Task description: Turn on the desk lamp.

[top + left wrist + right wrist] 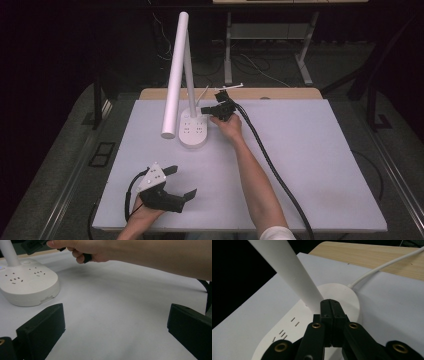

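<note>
White sheeting covers the bench [310, 165], with a strip of bare wood showing along its far edge and dark floor and black curtains around it. On it I count one thing: a white desk lamp [176, 75] whose rounded base [194, 131] doubles as a socket block and sits at the far left-centre of the sheet. One thin stem rises from the rear of that base, and one long tubular head slants down from its top toward the near left, ending above the sheet just left of the base. One white cord [384, 266] leaves the back of the base and runs off over the wooden strip.

I am working two tools. My right hand-held gripper [206, 110] reaches in from the right at the far end of the base, and in the right gripper view [333, 305] its two jaws are pressed flat together with nothing between them, the tips over the base right at the foot of the stem. My left hand-held gripper [182, 182] lies low at the near left of the bench, well apart from the lamp, its two jaws spread wide over bare sheet. In the left gripper view the base [28, 281] stands ahead at left and my right forearm crosses the top.
</note>
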The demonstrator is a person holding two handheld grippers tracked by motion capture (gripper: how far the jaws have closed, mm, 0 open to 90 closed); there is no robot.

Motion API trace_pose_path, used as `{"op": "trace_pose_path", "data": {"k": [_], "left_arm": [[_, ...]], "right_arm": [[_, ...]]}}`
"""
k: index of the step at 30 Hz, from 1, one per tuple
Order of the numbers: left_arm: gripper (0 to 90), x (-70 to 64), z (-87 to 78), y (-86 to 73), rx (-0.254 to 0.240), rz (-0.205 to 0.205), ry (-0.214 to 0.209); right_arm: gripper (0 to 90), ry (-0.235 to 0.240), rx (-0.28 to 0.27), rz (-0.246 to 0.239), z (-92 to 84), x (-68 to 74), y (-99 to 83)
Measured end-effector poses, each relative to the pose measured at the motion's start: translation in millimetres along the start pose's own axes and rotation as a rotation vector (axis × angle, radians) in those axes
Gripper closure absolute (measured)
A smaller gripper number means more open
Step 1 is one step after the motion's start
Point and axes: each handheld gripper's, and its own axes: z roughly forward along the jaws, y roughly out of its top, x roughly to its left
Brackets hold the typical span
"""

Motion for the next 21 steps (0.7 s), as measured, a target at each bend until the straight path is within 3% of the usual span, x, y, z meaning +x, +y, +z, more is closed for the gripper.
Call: {"op": "trace_pose_path", "data": {"k": [9,13,21], "left_arm": [[0.4,0.6,-0.1,0.0,-0.001,0.000,-0.004],[0.4,1.2,-0.9,0.2,0.000,-0.001,-0.002],[0.5,1.2,-2.1,0.1,-0.004,-0.004,0.005]], "right_arm": [[89.1,-0.002,-0.009,0.041,10.7,-8.6,-6.3],[89.2,0.044,-0.039,0.088,15.0,-14.2,-10.7],[89.6,0.037,-0.045,0.071,18.5,-10.6,-12.4]]}}
